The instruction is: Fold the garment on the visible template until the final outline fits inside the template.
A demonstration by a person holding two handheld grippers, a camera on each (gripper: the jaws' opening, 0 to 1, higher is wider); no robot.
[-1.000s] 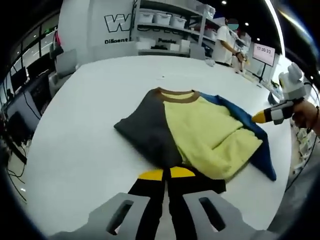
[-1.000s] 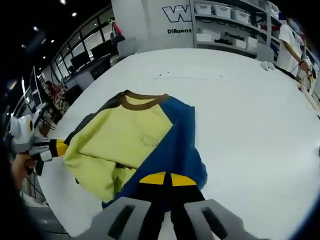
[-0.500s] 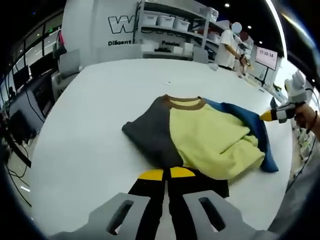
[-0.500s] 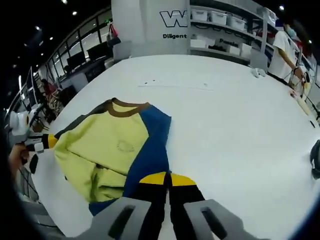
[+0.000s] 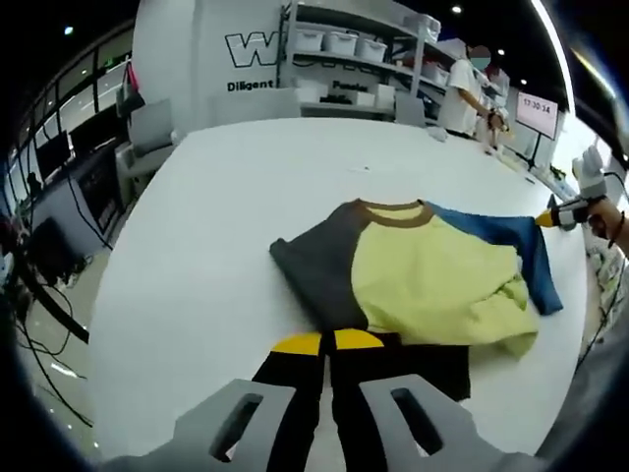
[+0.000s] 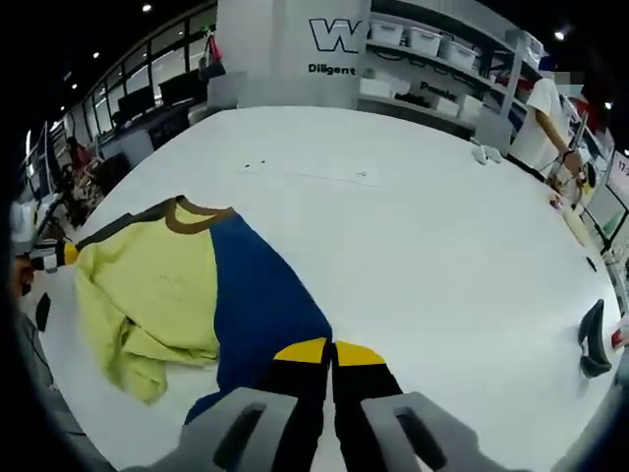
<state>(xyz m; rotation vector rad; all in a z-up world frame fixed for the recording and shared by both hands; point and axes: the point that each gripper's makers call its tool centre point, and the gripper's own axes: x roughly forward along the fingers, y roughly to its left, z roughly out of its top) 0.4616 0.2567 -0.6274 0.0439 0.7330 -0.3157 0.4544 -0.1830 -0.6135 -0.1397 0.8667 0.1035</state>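
Observation:
A garment (image 5: 423, 285) with a dark grey side, yellow front, blue side and brown collar lies partly bunched on the white table (image 5: 216, 226). My left gripper (image 5: 327, 342) is shut on its dark grey edge at the near side. In the right gripper view, my right gripper (image 6: 329, 351) is shut on the blue part (image 6: 256, 305) of the garment (image 6: 157, 285). The right gripper (image 5: 555, 216) also appears far right in the left gripper view, at the blue sleeve end, and the left gripper (image 6: 54, 256) sits at the left rim of the right one. Faint template marks (image 6: 305, 175) lie beyond the collar.
Shelves with white bins (image 5: 344, 49) and a person (image 5: 467, 93) stand behind the table. A black object (image 6: 593, 339) lies near the table's right edge. The table edge runs close behind both grippers, and bare table (image 6: 432, 246) stretches beyond the garment.
Both grippers have drawn apart with the cloth held. The blue side is now stretched out flatter and the garment lies wider; the yellow front still bunches near the hem.

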